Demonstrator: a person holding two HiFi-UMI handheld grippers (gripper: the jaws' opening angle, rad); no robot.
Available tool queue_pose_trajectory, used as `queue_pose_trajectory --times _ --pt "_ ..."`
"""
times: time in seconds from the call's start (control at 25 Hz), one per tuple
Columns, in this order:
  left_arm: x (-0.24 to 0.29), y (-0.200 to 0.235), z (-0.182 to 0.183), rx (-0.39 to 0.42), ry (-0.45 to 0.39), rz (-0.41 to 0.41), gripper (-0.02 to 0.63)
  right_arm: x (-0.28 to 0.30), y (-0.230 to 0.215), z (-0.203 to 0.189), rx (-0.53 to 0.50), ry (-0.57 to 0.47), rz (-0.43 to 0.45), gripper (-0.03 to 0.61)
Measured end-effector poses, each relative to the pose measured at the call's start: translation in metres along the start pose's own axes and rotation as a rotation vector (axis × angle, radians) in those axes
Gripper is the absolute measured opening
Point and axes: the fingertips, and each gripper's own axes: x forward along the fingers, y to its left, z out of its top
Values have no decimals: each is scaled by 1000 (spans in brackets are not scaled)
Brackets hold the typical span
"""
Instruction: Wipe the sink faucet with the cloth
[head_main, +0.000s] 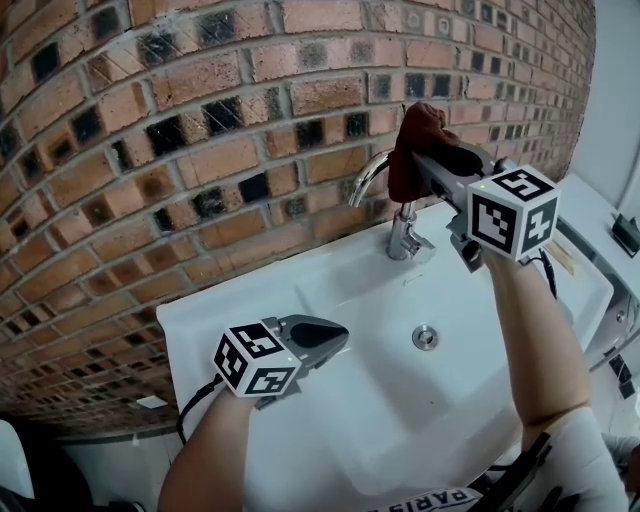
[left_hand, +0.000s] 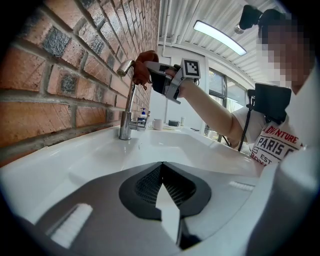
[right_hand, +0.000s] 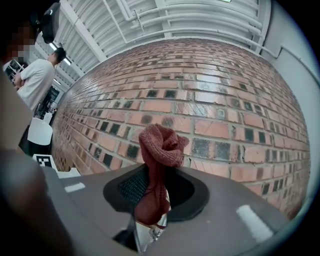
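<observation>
A chrome faucet (head_main: 402, 232) stands at the back of the white sink (head_main: 330, 275), its curved spout (head_main: 366, 178) arching left. My right gripper (head_main: 428, 165) is shut on a dark red cloth (head_main: 414, 140) and holds it against the top of the faucet's arc. In the right gripper view the cloth (right_hand: 157, 152) stands bunched between the jaws, with a bit of chrome faucet (right_hand: 148, 236) showing below. My left gripper (head_main: 338, 338) hovers low over the sink's left side, shut and holding nothing. In the left gripper view the faucet (left_hand: 127, 102), the cloth (left_hand: 142, 65) and the right gripper (left_hand: 161, 76) show ahead.
A brick wall (head_main: 200, 130) rises directly behind the sink. The drain (head_main: 425, 337) sits in the basin below the right arm. Small bottles (left_hand: 143, 116) and a mug (left_hand: 157, 123) stand beyond the faucet. A person (right_hand: 37, 75) stands far off at the left.
</observation>
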Motion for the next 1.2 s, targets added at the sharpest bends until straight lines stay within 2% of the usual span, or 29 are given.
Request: queue_pose_trajectory --times 0.28,0.48,0.8,1.2 --pt "0 0 0 0 0 1 6 -7 -26 -30 62 16 -69 92" --pt "0 0 0 2 -1 1 6 -9 -40 -68 144 51 -110 93" --pt "1 1 0 2 -1 2 6 -4 -38 -138 224 161 -123 84" --pt "0 0 0 1 -1 2 6 -6 -37 -139 232 164 -118 83"
